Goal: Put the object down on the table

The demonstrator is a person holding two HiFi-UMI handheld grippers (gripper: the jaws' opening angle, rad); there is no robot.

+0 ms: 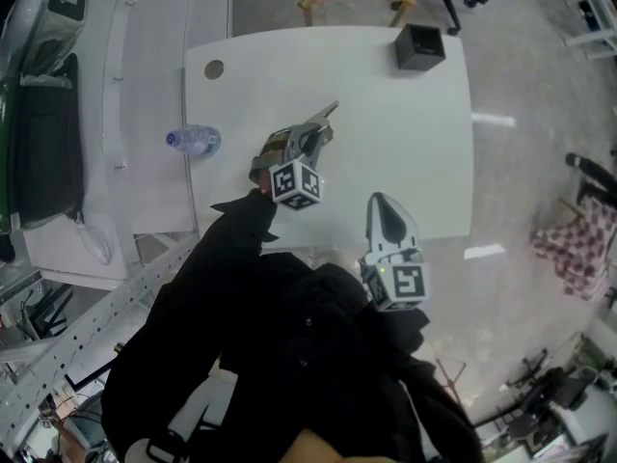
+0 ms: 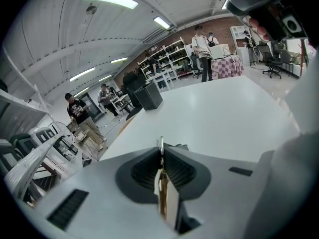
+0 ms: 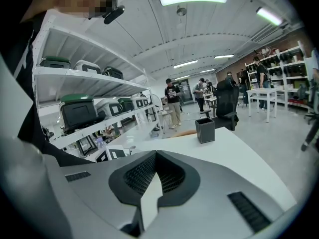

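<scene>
Over the white table (image 1: 405, 143), left of its middle, the left gripper (image 1: 326, 120) hangs with its jaws pressed on a thin flat gold-brown object (image 2: 160, 190). A small metal ring (image 2: 160, 144) shows at the object's far end. The object is held clear of the tabletop, not set down. The right gripper (image 1: 378, 201) sits at the near table edge, jaws together with nothing between them. A black square holder (image 1: 419, 46) stands at the far corner. A water bottle (image 1: 193, 141) lies on the adjoining surface to the left.

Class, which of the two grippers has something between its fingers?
The left gripper: a thin metal object is pinched between its fingers. On the right gripper the fingers meet with nothing between.
</scene>
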